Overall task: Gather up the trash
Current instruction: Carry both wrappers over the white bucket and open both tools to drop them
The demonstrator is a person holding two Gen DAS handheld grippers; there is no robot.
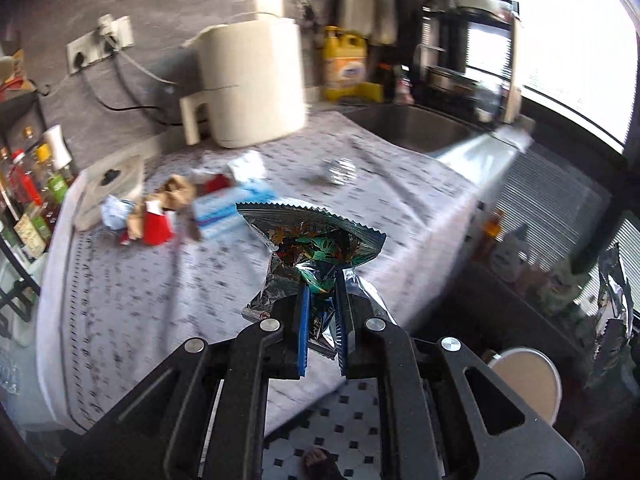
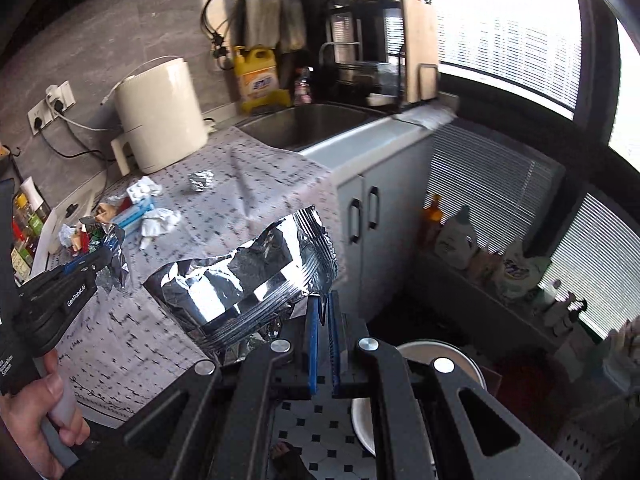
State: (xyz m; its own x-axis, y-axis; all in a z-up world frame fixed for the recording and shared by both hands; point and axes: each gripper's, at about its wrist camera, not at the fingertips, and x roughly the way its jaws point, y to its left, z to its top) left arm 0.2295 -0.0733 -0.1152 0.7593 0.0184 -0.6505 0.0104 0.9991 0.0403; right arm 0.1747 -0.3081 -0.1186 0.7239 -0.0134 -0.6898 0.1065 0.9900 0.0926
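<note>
My left gripper (image 1: 322, 284) is shut on a green and silver snack wrapper (image 1: 316, 240), held above the front edge of the cloth-covered counter (image 1: 160, 300). My right gripper (image 2: 323, 298) is shut on a large silver foil bag (image 2: 248, 276), held above the counter's right front corner; that bag also shows at the right edge of the left wrist view (image 1: 614, 312). The left gripper with its wrapper shows in the right wrist view (image 2: 106, 246). More trash lies on the counter: a foil ball (image 1: 340, 171), crumpled paper (image 2: 158, 222), a blue and white box (image 1: 224, 212), red and brown scraps (image 1: 160, 216).
A cream kettle (image 1: 248, 84) stands at the back of the counter, the sink (image 2: 308, 124) to its right with a yellow detergent bottle (image 2: 258, 80). A white round bin (image 2: 436, 360) stands on the tiled floor below right. Bottles line the window ledge (image 2: 460, 236) and a left shelf (image 1: 28, 200).
</note>
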